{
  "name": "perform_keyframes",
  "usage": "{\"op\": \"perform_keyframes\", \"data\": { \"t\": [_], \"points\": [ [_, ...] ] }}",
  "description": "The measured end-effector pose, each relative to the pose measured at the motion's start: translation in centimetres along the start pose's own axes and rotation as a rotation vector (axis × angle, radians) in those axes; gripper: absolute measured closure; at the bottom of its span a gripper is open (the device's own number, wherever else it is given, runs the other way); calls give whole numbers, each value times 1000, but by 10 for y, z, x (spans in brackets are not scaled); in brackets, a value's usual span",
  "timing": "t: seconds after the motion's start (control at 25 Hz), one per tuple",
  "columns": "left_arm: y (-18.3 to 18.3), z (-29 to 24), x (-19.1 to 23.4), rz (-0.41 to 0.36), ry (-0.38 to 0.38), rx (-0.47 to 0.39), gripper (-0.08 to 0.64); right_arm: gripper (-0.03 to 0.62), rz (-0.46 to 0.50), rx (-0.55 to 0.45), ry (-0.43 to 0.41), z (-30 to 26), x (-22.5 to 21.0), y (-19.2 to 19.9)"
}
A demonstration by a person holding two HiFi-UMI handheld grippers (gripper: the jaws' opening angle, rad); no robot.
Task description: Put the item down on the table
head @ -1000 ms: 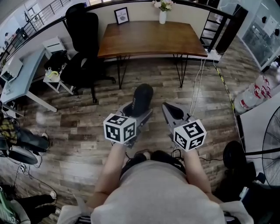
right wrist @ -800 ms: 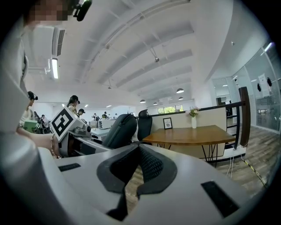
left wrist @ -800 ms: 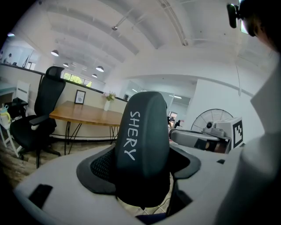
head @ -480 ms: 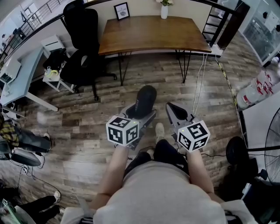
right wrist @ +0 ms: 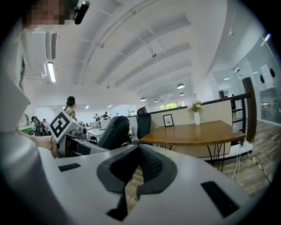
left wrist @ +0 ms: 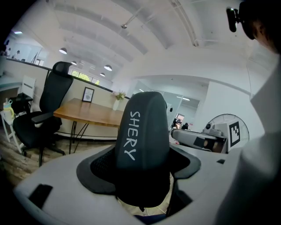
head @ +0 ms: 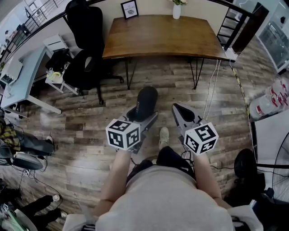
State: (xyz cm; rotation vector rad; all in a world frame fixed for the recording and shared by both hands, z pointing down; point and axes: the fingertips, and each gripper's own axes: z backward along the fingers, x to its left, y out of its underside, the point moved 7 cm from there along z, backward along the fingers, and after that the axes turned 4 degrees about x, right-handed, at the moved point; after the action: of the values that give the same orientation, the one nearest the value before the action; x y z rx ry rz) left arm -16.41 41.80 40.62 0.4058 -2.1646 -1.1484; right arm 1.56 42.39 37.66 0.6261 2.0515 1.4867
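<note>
A black oval case lettered "SHERY" (head: 146, 101) stands upright between the jaws of my left gripper (head: 143, 115), which is shut on it, at waist height over the wood floor. In the left gripper view the case (left wrist: 142, 140) fills the middle and the pads (left wrist: 97, 169) press on its sides. To its right my right gripper (head: 177, 109) is shut and holds nothing; its jaws (right wrist: 139, 154) meet at the tips. The brown wooden table (head: 162, 31) lies ahead, a few steps off, and also shows as the table (right wrist: 193, 131) in the right gripper view.
A white vase (head: 176, 10) and a picture frame (head: 130, 9) stand at the table's far edge. A black office chair (head: 86, 49) is to its left, beside a pale desk (head: 18, 76). A cable (head: 210, 97) hangs off the table's right end. My shoe (head: 164, 135) shows below the grippers.
The table has come nearer and sits lower in the head view. A foot has stepped forward between the grippers. Both grippers keep their pose, with the case still gripped.
</note>
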Motion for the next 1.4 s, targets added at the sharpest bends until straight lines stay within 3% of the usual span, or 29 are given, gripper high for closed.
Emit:
{"op": "perform_keyframes", "data": {
  "t": [0.36, 0.68, 1.16, 1.4],
  "points": [
    [-73, -74, 40, -3, -72, -25, 199, 583, 18, -11, -53, -63, -91, -44],
    [-132, -148, 57, -19, -80, -64, 201, 583, 29, -13, -49, -91, -169, -71],
    [-161, -219, 85, -15, -63, -22, 200, 583, -40, -6, 16, -123, -239, -70],
    [-188, -265, 111, -23, -11, 5, 199, 583, -52, 5, 51, -157, -276, -77]
  ]
}}
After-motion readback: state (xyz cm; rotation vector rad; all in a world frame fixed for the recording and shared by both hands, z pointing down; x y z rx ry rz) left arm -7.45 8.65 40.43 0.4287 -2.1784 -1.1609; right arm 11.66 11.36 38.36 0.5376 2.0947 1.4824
